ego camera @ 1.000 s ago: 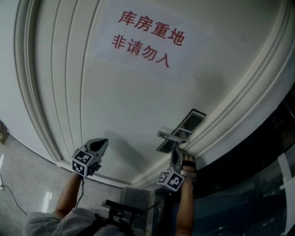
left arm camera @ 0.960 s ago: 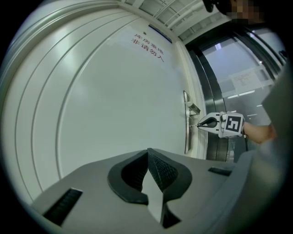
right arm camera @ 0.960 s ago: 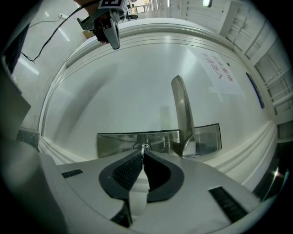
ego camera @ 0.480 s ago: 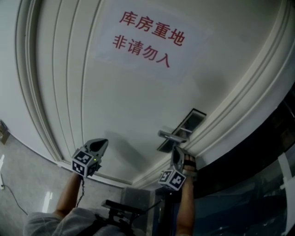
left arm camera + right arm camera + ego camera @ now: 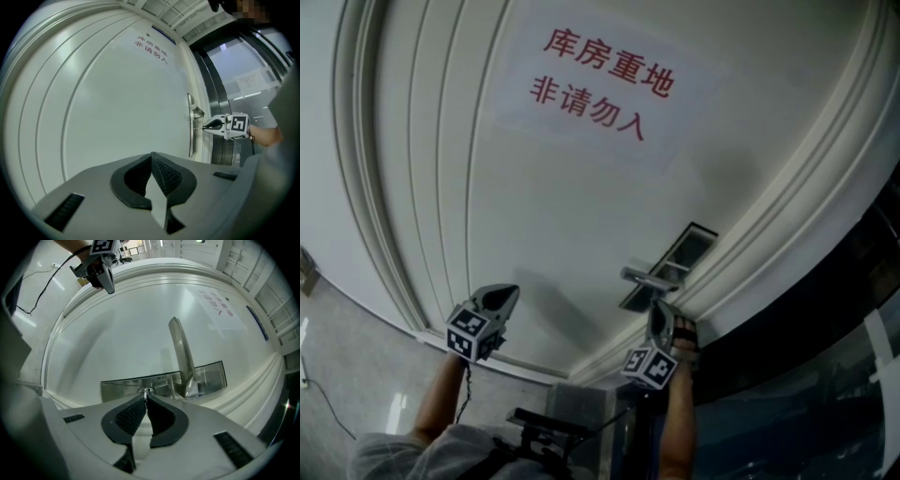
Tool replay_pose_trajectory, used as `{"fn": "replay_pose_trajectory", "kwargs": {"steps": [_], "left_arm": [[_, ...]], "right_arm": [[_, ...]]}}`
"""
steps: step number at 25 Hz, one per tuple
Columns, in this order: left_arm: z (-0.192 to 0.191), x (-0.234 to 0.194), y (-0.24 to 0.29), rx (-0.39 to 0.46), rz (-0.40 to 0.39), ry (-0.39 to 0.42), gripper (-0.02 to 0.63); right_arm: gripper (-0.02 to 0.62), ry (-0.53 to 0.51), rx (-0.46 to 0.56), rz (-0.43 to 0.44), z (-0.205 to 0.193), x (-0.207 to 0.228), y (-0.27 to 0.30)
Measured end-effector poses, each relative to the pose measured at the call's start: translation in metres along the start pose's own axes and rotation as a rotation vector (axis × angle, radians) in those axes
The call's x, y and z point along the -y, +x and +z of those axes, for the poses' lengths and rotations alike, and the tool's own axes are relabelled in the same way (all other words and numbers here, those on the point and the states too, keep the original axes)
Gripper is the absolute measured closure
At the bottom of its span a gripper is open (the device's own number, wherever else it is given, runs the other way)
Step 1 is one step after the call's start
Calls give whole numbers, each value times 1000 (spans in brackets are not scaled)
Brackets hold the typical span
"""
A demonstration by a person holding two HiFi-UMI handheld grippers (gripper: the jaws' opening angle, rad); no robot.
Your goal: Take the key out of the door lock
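While the right hand-held gripper pinches the key at its tips, the key looks seated in the lock plate straight ahead: grasp done, pull-out left. The left hand-held gripper, pressed together and empty, hovers well apart.

Floor: pale and glossy, thin dark cable trailing near its left edge.
Right side: dark glass panels in metal frames.
Ceiling: white grid.
Sign: paper sheet, red characters.
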State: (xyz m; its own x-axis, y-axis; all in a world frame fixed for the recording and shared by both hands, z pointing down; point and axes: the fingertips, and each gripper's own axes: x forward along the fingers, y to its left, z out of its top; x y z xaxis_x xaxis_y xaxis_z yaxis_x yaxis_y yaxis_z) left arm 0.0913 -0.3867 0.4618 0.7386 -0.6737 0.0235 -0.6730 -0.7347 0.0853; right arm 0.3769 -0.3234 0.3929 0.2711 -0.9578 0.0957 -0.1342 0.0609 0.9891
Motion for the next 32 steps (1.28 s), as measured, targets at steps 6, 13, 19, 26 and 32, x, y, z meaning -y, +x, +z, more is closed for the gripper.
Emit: {"fn": "replay_pose_trajectory", "kwargs": {"steps": [6,13,19,26,32], "left_arm": [[-2,-1,-1,-5,3,0,614],[-4,2,-2,-11,-3,3,614],[-3,6,-3,-6,-8,8,614],[-5,13,-9,-16,-24,10,614],[-11,26,-10,-33,-47,26,614]], "right_arm": [[571,-11,1,-10,0,0,-3],[571,-14,6,-20,1,2,-5],[574,7,19,-14,0,3,-8],[574,135,26,-8,-3,-3,-28],[574,367,38,14,-10,-12,-47]]}}
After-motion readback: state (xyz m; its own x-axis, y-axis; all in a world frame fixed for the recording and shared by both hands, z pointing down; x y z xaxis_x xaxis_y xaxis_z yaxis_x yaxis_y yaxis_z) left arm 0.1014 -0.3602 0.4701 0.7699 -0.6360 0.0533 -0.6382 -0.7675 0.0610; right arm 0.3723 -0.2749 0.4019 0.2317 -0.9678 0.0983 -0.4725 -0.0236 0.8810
